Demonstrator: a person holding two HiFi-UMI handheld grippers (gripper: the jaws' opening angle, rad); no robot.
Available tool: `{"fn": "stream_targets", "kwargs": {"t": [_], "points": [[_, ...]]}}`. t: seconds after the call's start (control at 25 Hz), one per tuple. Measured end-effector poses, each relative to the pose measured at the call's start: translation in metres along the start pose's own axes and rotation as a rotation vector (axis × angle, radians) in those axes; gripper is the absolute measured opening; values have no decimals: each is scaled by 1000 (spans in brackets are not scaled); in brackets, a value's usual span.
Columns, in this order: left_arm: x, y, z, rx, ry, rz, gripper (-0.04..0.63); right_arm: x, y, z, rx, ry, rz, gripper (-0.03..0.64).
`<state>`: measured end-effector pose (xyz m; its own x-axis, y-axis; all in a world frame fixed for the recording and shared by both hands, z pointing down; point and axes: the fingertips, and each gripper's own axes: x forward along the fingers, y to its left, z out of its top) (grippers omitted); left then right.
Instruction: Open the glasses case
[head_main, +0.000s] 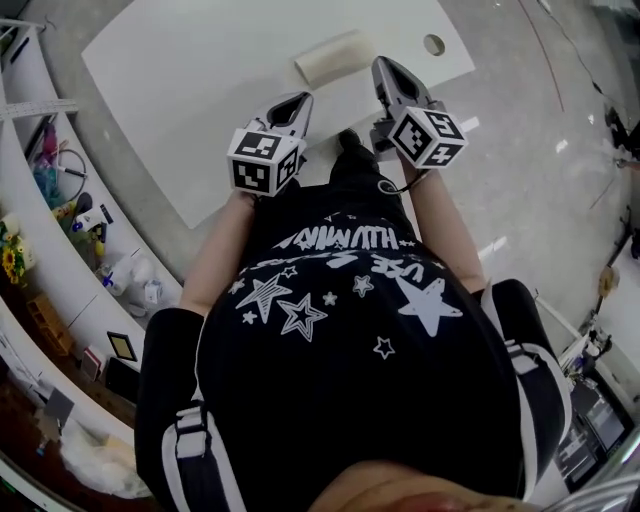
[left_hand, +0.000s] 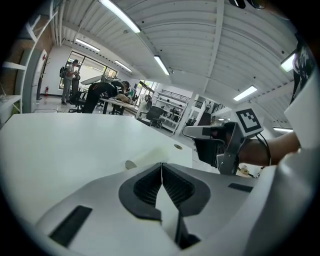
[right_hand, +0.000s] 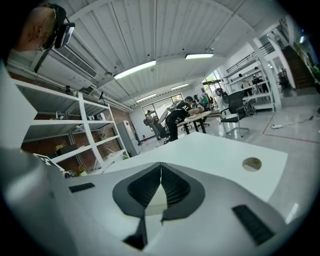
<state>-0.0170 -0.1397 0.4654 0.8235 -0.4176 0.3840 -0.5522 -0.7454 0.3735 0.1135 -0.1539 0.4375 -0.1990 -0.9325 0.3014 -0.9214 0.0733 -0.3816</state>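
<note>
A cream, closed glasses case (head_main: 335, 57) lies on the white table (head_main: 200, 90) near its front edge. My left gripper (head_main: 296, 101) hovers just short of the table edge, below and left of the case, with its jaws closed together and nothing in them. My right gripper (head_main: 386, 66) is at the case's right end, also shut and empty. In the left gripper view the case (left_hand: 150, 156) lies just beyond the closed left gripper (left_hand: 161, 164), and the right gripper (left_hand: 216, 142) shows at the right. In the right gripper view, the right gripper (right_hand: 160, 164) stands shut, with a cream patch, probably the case (right_hand: 156, 202), below its tips.
A round cable hole (head_main: 434, 44) sits in the table right of the case. White shelves (head_main: 70, 230) with clutter run along the left. Several people work at a far table (left_hand: 102, 95). Glossy floor (head_main: 540, 150) lies to the right.
</note>
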Motion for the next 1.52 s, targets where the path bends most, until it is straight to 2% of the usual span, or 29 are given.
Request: {"fn": "stream_targets", "kwargs": {"t": [0.16, 0.4, 0.6, 0.88, 1.08, 1.2, 1.52], "points": [[19, -3, 0, -4, 18, 72, 12, 17, -21, 11, -25, 49, 74, 6], [32, -2, -22, -37, 55, 250, 12, 44, -45, 25, -50, 120, 208, 7], [45, 8, -29, -67, 62, 360, 12, 59, -49, 26, -73, 160, 291, 6], [61, 22, -34, -97, 64, 484, 12, 66, -60, 10, -87, 245, 372, 6], [66, 29, -33, -113, 59, 545, 12, 74, -61, 4, -125, 294, 429, 6], [67, 30, -33, -120, 57, 576, 12, 75, -53, -1, -213, 333, 502, 6], [66, 31, -34, -127, 53, 626, 12, 69, -31, -26, -614, 416, 699, 8]]}}
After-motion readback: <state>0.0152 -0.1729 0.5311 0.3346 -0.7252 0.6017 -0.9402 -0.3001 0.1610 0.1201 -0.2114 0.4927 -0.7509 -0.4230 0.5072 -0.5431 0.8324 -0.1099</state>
